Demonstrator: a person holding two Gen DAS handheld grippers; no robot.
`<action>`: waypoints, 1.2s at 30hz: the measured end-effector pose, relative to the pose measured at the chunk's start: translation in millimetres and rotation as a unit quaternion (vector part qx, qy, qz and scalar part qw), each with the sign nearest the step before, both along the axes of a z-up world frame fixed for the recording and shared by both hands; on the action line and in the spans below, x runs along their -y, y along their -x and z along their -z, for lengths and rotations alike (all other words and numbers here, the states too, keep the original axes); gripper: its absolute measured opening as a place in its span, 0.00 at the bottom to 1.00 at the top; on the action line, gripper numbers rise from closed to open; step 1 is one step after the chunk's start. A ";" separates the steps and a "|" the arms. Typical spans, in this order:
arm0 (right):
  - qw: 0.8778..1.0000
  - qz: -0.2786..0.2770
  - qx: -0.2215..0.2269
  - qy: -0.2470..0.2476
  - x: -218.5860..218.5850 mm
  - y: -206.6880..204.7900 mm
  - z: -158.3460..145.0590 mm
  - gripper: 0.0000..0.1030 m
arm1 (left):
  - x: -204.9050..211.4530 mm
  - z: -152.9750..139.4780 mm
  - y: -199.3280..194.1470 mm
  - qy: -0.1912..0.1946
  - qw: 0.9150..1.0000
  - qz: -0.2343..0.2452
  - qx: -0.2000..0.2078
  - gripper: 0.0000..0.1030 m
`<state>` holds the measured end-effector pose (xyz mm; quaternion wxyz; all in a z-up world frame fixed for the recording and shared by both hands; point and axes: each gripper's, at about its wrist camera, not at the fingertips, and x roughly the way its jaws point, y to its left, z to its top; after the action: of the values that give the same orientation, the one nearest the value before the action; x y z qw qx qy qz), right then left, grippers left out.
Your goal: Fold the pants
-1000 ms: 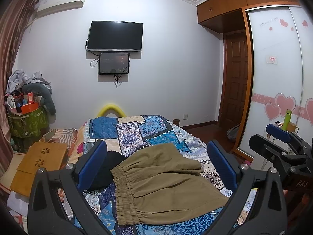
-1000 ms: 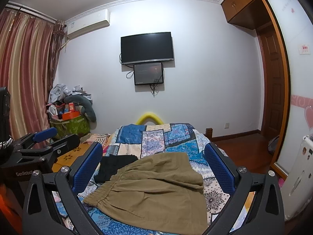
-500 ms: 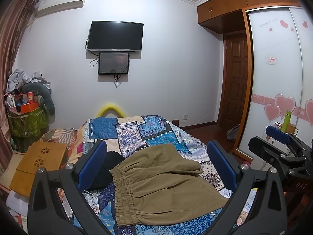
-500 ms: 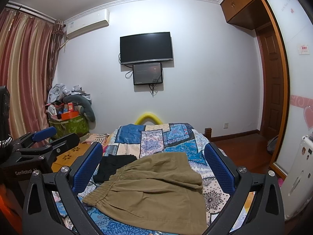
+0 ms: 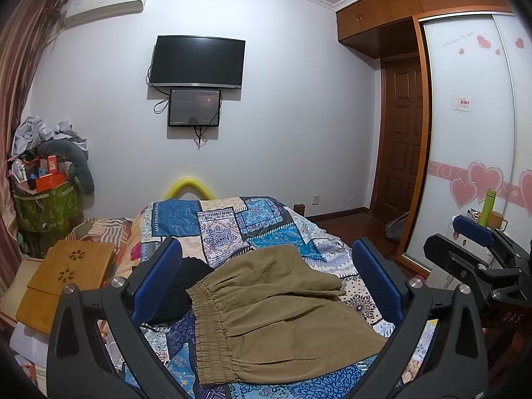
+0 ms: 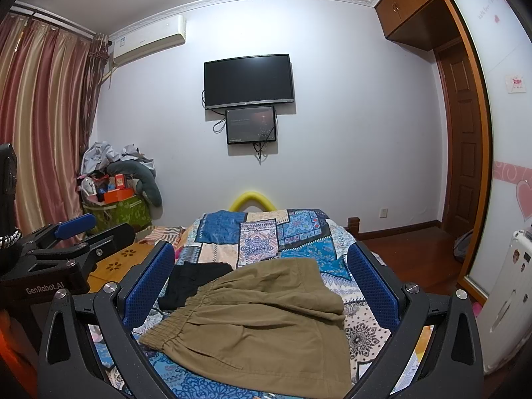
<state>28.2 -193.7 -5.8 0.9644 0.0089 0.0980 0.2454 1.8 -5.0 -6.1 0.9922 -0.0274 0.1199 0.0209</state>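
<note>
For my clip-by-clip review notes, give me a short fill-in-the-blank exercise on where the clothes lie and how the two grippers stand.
1. The olive-brown pants with the elastic waistband lie on the blue patchwork ____.
2. The left gripper and the right gripper are both ____, holding nothing.
3. Partly under the pants' waistband lies a garment coloured ____.
4. On the white wall hangs a dark flat-screen ____.

Missing words: bedspread; open; black; television
</note>
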 end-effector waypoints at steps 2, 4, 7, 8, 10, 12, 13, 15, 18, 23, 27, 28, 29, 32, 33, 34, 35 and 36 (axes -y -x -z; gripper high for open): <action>1.000 0.000 -0.001 0.000 -0.4 0.7 -0.4 1.00 | -1.3 0.2 0.6 0.001 1.000 0.001 0.000 1.00; 1.000 0.000 -0.001 0.000 -0.5 0.7 -0.4 1.00 | -1.4 0.0 0.6 0.001 1.000 0.001 0.001 1.00; 1.000 0.000 -0.001 0.000 -0.5 0.8 -0.2 1.00 | -2.3 -0.4 0.3 0.002 1.000 0.000 0.001 1.00; 1.000 0.000 -0.001 0.000 -0.5 0.8 -0.3 1.00 | -2.3 -0.4 0.2 0.002 1.000 0.000 0.001 1.00; 1.000 0.000 -0.001 0.000 -0.6 0.8 -0.3 1.00 | -2.2 -0.1 0.4 0.002 1.000 0.000 0.001 1.00; 1.000 0.000 0.000 0.000 -0.4 0.7 -0.2 1.00 | -2.1 0.0 0.4 0.001 1.000 0.000 0.001 1.00; 1.000 0.001 -0.001 0.000 -0.5 0.6 -0.2 1.00 | -2.5 -0.8 -0.1 0.002 1.000 0.000 0.002 1.00; 1.000 0.002 -0.002 0.001 -0.5 0.0 -0.5 1.00 | -3.2 -1.4 -0.9 0.003 1.000 0.001 0.002 1.00; 1.000 0.003 -0.003 0.001 -1.6 -0.5 -0.1 1.00 | -4.6 -1.6 -3.2 0.004 1.000 0.001 0.001 1.00; 1.000 0.003 -0.006 0.002 -3.2 -3.0 1.5 1.00 | -7.2 0.0 -9.7 0.008 1.000 0.002 -0.003 1.00; 1.000 0.005 -0.012 0.005 -5.3 -8.2 3.5 1.00 | -10.5 4.9 -18.0 0.012 1.000 0.005 -0.010 1.00; 1.000 0.007 -0.013 0.007 -6.0 -9.9 4.5 1.00 | -11.9 6.7 -22.1 0.013 1.000 0.007 -0.014 1.00; 1.000 0.008 -0.014 0.008 -6.3 -11.8 5.3 1.00 | -13.2 8.7 -26.9 0.014 1.000 0.009 -0.019 1.00; 1.000 0.014 -0.026 0.010 -6.6 -22.9 11.0 1.00 | -18.4 17.2 -45.8 0.020 0.999 0.012 -0.043 1.00; 0.999 0.015 -0.030 0.012 -5.9 -26.5 13.0 1.00 | -21.0 20.5 -53.5 0.022 0.998 0.012 -0.052 1.00; 0.999 0.017 -0.035 0.012 -5.3 -31.5 15.3 1.00 | -23.9 24.9 -63.2 0.023 0.998 0.011 -0.063 1.00; 0.999 0.019 -0.040 0.013 -4.2 -37.0 17.9 1.00 | -26.7 30.2 -74.0 0.021 0.997 0.010 -0.077 1.00; 0.999 0.021 -0.047 0.012 -2.9 -43.5 21.6 1.00 | -28.7 35.8 -84.4 0.018 0.996 0.009 -0.089 1.00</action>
<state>71.7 -190.7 -27.5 0.9636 0.0106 0.1465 0.2235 86.3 23.7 -41.9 0.9771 -0.0426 0.2081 0.0125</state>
